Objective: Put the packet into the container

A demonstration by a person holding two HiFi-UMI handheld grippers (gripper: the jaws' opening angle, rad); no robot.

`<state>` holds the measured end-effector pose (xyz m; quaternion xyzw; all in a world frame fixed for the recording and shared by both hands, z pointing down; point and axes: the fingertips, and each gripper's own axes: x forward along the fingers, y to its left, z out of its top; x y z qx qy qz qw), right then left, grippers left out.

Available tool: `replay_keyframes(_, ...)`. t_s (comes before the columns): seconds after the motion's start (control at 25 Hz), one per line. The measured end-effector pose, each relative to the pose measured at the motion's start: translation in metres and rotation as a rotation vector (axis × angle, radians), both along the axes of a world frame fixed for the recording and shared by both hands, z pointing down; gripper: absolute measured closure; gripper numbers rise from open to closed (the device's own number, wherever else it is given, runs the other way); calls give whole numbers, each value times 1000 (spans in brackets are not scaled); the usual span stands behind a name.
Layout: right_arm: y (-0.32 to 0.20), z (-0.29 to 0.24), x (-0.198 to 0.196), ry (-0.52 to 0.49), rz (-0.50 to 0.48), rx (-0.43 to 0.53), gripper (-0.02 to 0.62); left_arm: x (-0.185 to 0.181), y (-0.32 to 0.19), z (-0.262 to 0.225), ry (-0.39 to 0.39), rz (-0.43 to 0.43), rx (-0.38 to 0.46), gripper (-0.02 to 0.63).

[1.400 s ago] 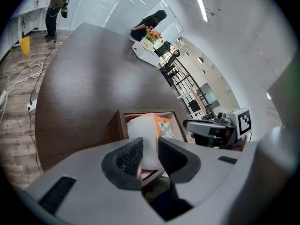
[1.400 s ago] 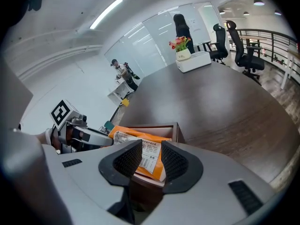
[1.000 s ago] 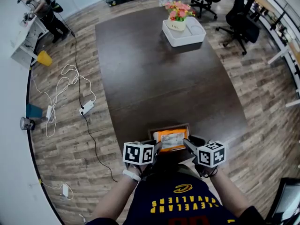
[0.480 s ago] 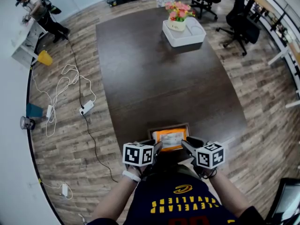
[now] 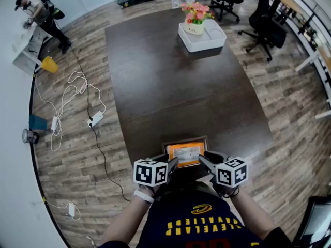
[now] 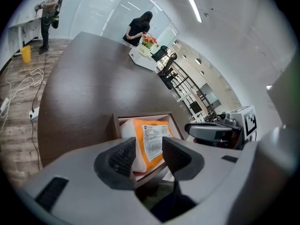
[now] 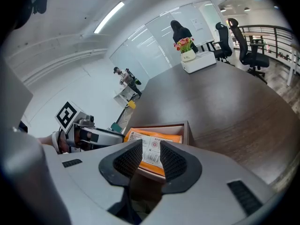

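The orange plastic packet with a white printed label [image 5: 187, 152] lies inside the shallow, brown, open-topped wooden container [image 5: 186, 139], which sits at the near edge of the dark brown table [image 5: 176, 76]. In the two gripper views the packet's near end seems to ride at or slightly over the container's near rim, though how far it has settled cannot be told for sure.

The left gripper [image 5: 173, 164] sits just off the container's near left corner. Its jaws are spreading apart, with the packet visible beyond the gap but no pad pressing on it. The right gripper [image 5: 202, 160] sits just off the near right corner. Its jaws are partly apart with nothing pinched, and the packet again shows only past the tips.

The step in hand looks like the release at the end of placing, so the task appears nearly done. The next move probably calls for drawing both grippers back from the container towards the person. The jaws should stay clear of the packet's near end so it is not dragged out. If that end does sit on the rim, a light push further into the container would seat it.
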<state>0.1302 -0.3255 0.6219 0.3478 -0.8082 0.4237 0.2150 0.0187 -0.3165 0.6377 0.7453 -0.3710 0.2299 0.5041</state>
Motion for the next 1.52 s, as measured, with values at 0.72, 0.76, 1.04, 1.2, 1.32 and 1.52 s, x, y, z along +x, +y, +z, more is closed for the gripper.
replay_keyframes(0.72,-8,-42,-11,-63,36,108,482,23,-10,-79,108,14,282,443)
replay_keyframes(0.76,-10,-50,-12,-79,44,125,482,25,-10,-85,113,18,306,443)
replay_keyframes(1.04,-17,-111,-22,-110,37,321,529,30,-14,-129,148,5,459,445)
replay_keyframes(1.2,-21,-149,-24,-132,41,441,585,24,-18,-159,159,-33,570,447)
replay_keyframes(1.32,-20,-171,-30,-152,25,510,586,17,-21,-182,171,-73,655,536)
replay_keyframes(1.52,-16,-195,-41,-94,-34,697,586,12,-21,-219,181,-92,793,606)
